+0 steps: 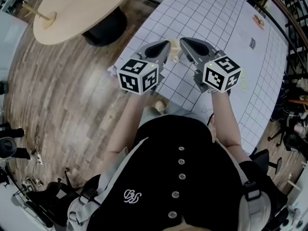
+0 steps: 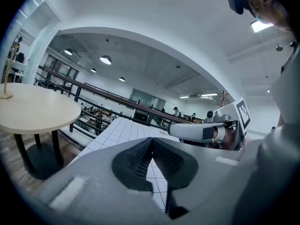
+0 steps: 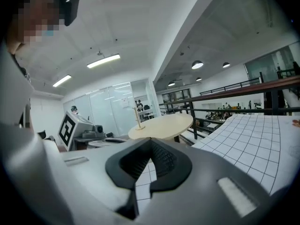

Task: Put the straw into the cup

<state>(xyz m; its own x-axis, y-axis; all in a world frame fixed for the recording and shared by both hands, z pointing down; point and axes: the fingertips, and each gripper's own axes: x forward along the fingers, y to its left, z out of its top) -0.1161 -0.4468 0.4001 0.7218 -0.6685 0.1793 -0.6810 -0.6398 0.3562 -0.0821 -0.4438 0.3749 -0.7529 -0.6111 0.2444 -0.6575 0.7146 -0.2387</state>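
Observation:
My left gripper [image 1: 167, 45] and right gripper [image 1: 184, 42] are held side by side over the near edge of the white gridded table [image 1: 226, 28], tips almost touching. Both point nearly level. In the left gripper view the left gripper [image 2: 151, 140] has its jaws shut with nothing between them, and the right gripper [image 2: 201, 131] shows beside it. The right gripper [image 3: 151, 140] is likewise shut and empty in its own view. I cannot make out a straw or a cup. Something small and pale [image 1: 178, 57] lies under the grippers, mostly hidden.
A round wooden table [image 1: 72, 8] with a small wooden stand [image 1: 45, 17] stands left of the gridded table on the wood floor. Small printed cards [image 1: 260, 21] lie at the table's far right. A pale green round thing [image 1: 243, 84] peeks out past the right cube.

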